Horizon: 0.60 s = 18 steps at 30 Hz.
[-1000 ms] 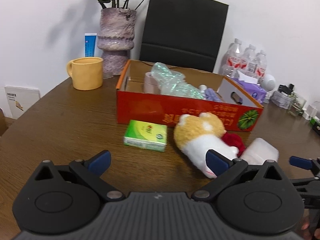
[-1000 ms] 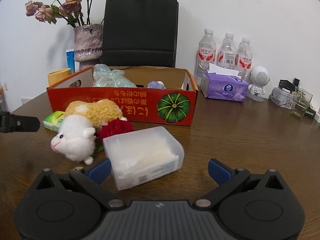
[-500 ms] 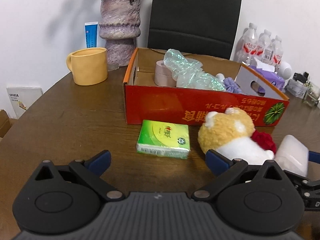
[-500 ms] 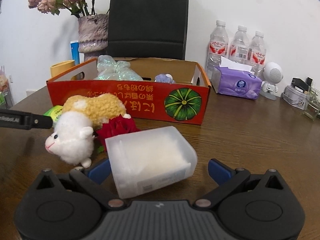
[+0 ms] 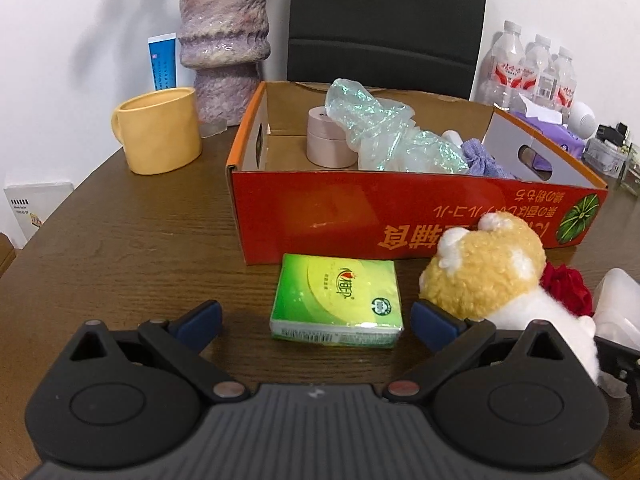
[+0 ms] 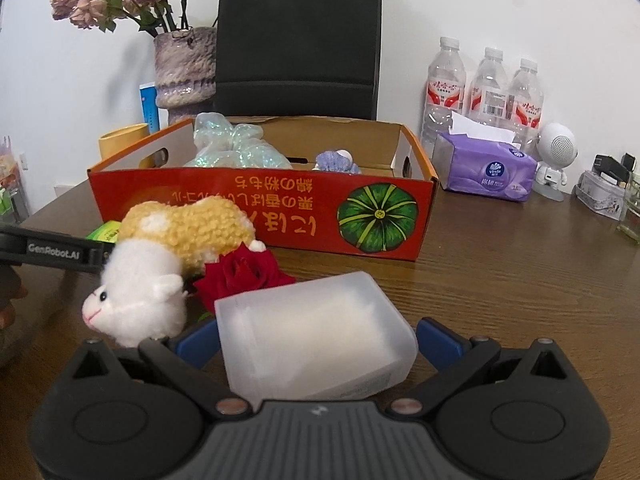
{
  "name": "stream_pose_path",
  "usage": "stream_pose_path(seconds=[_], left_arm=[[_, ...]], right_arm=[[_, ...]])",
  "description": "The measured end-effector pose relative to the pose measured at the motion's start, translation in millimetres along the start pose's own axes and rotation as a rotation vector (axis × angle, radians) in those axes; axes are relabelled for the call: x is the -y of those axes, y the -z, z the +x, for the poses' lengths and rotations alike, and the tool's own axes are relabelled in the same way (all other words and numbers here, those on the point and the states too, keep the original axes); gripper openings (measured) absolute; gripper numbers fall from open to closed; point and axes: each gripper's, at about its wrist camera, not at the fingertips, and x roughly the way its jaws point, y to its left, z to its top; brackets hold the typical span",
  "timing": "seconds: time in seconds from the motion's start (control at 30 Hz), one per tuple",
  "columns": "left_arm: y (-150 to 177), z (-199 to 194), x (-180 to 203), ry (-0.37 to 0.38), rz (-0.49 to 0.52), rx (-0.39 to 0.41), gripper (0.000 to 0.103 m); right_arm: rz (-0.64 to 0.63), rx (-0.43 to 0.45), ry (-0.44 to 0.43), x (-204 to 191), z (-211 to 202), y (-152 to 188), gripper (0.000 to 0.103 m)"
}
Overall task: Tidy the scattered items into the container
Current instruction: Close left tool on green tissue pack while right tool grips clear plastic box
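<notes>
A green tissue pack (image 5: 338,300) lies on the table in front of the red cardboard box (image 5: 320,216). My left gripper (image 5: 316,322) is open, its blue pads on either side of the pack and apart from it. A yellow-and-white plush toy (image 5: 486,276) and a red rose (image 5: 568,286) lie to the right. In the right wrist view a frosted plastic case (image 6: 316,344) sits between the blue pads of my open right gripper (image 6: 318,340). The plush (image 6: 176,256) and rose (image 6: 242,272) lie left of it, before the box (image 6: 260,208).
The box holds a tape roll (image 5: 326,142), a shiny bag (image 5: 384,132) and a purple cloth (image 5: 482,160). Behind stand a yellow mug (image 5: 160,130), a vase (image 5: 224,44), a black bag (image 6: 298,40), water bottles (image 6: 484,84), a purple tissue pack (image 6: 486,168) and a small white figure (image 6: 556,156).
My left gripper has moved forward and left until its pads flank the green pack. My right gripper has advanced so the frosted case now lies between its pads.
</notes>
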Motion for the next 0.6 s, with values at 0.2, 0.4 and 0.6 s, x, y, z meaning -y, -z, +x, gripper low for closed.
stream_pose_path(seconds=[0.2, 0.4, 0.6], left_arm=[[-2, 6, 3, -0.024, 0.009, -0.006, 0.093], [0, 1, 10, -0.022, 0.055, 0.023, 0.065], [2, -1, 11, -0.014, 0.061, 0.029, 0.064]], right_arm=[[0.012, -0.003, 0.006, 2, 1, 0, 0.095], [0.016, -0.008, 0.025, 2, 1, 0, 0.094], [0.003, -0.004, 0.045, -1, 1, 0, 0.094]])
